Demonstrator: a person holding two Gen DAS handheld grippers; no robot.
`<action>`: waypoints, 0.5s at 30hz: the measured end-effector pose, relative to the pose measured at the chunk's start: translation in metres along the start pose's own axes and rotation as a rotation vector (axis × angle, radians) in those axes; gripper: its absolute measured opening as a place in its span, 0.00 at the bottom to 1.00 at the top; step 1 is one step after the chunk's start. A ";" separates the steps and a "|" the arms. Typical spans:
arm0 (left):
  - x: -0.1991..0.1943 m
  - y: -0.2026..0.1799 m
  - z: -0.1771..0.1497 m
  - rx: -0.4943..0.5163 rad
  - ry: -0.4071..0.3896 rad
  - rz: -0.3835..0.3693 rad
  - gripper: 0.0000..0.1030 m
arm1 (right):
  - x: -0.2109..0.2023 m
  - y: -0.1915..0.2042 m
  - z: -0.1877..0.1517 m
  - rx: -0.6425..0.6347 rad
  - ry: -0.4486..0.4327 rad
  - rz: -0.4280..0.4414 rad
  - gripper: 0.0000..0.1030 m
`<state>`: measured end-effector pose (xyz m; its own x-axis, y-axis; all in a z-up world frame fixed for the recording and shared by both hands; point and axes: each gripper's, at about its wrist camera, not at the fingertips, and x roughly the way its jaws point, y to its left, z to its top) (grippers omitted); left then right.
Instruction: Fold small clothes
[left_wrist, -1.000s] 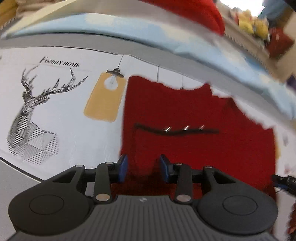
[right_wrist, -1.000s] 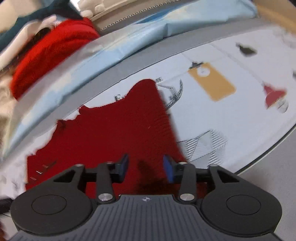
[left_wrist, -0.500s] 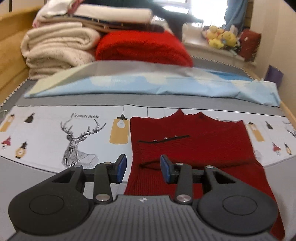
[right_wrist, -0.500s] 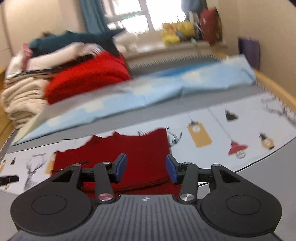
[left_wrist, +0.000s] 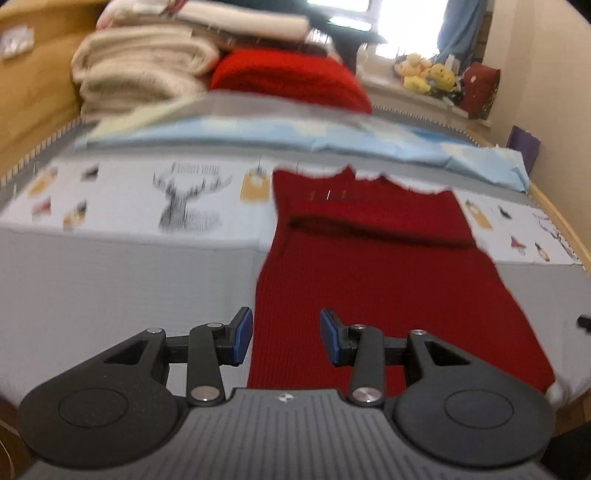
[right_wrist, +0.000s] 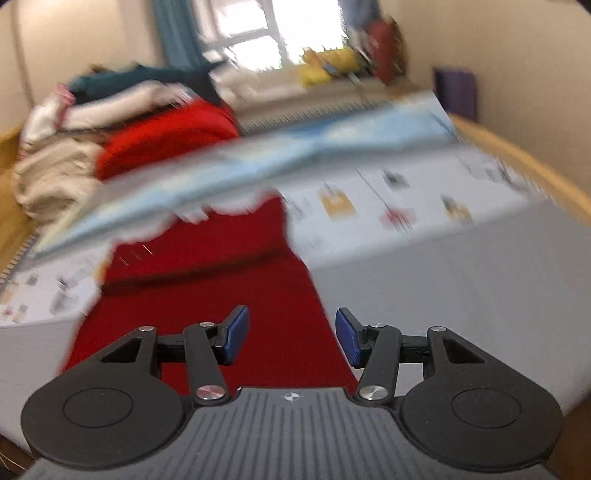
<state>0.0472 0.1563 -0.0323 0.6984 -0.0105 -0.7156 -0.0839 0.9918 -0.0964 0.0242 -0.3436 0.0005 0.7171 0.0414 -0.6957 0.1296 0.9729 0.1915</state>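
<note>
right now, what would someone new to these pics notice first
The dark red knitted garment grabs the eye: it lies spread down the middle of the bed, its far part folded over, its near end reaching toward both cameras. Behind it sits a bright red folded knit beside a stack of cream blankets. Each claw, left and right, hovers open over the garment's near end, holding nothing.

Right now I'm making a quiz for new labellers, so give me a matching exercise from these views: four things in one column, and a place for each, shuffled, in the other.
Things:
1. dark red knit garment
2. cream blankets
3. yellow plush toys
4. light blue sheet

Places:
A. on the window ledge
B. stacked at the far left of the bed
C. spread flat on the bed, in front of both grippers
D. lying across the bed behind the printed cloth

Pairs: 1-C, 2-B, 3-A, 4-D
</note>
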 end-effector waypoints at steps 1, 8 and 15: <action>0.009 0.008 -0.010 -0.024 0.023 -0.011 0.43 | 0.010 -0.007 -0.010 0.016 0.042 -0.022 0.52; 0.061 0.044 -0.061 -0.223 0.192 -0.016 0.46 | 0.066 -0.027 -0.030 0.119 0.239 -0.090 0.52; 0.089 0.052 -0.075 -0.247 0.328 0.032 0.47 | 0.096 -0.029 -0.042 0.082 0.337 -0.168 0.52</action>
<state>0.0519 0.1976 -0.1528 0.4322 -0.0596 -0.8998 -0.2976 0.9325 -0.2047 0.0608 -0.3582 -0.1008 0.4178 -0.0319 -0.9080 0.2907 0.9515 0.1004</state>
